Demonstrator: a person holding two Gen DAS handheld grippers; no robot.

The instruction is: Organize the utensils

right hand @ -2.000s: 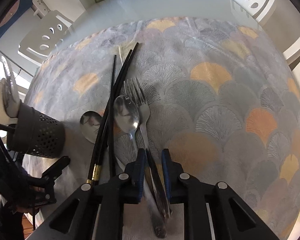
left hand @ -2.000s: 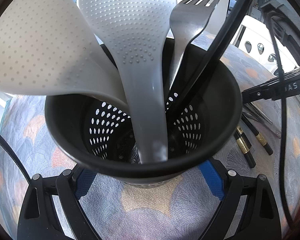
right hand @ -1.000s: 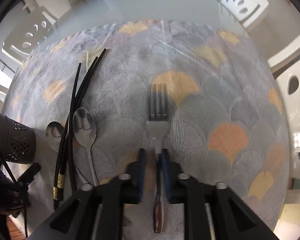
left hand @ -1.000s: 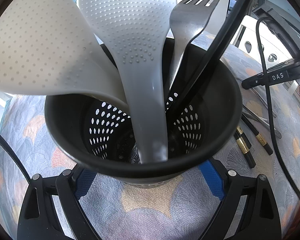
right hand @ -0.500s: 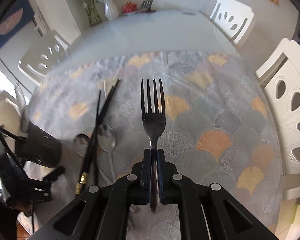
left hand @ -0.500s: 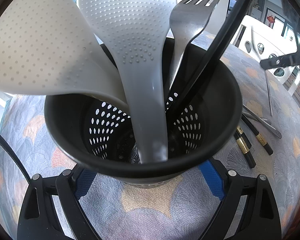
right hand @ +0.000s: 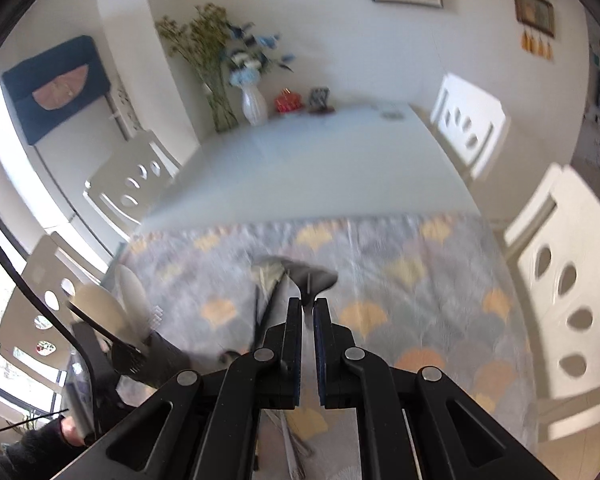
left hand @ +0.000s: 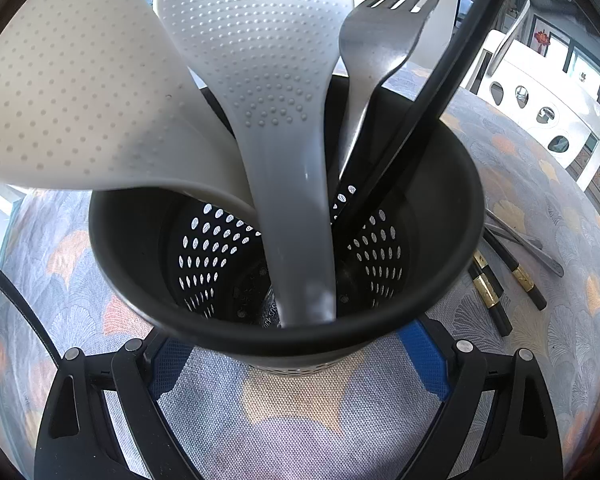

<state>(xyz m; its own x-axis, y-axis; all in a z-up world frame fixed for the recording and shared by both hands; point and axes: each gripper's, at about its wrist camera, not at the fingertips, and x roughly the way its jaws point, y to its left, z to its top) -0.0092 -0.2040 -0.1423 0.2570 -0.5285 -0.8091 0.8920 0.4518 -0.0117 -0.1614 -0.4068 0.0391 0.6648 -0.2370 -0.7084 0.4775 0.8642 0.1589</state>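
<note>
with the right gripper [right hand: 307,312] clamped on the raised fork [right hand: 300,276] and the left gripper [left hand: 296,364] spread around the holder [left hand: 284,328], the fork needed lowering handle-first into the open side.

Both your views are bright with daylight and bulge as a fisheye does, straight lines bowing toward dark, vignetted corners. In your left wrist view the picture is sharp: the holder [left hand: 284,264] rim is crisp, light shines through its holes, and the pale paddles [left hand: 260,60] close to the lens take soft glare. Windows at the right edge blow out to white. Your right wrist view is smeared by motion blur: the cloth [right hand: 400,280] pattern streaks, the fork [right hand: 300,276] head is a dark smudge, and the window at the left edge is overexposed.
</note>
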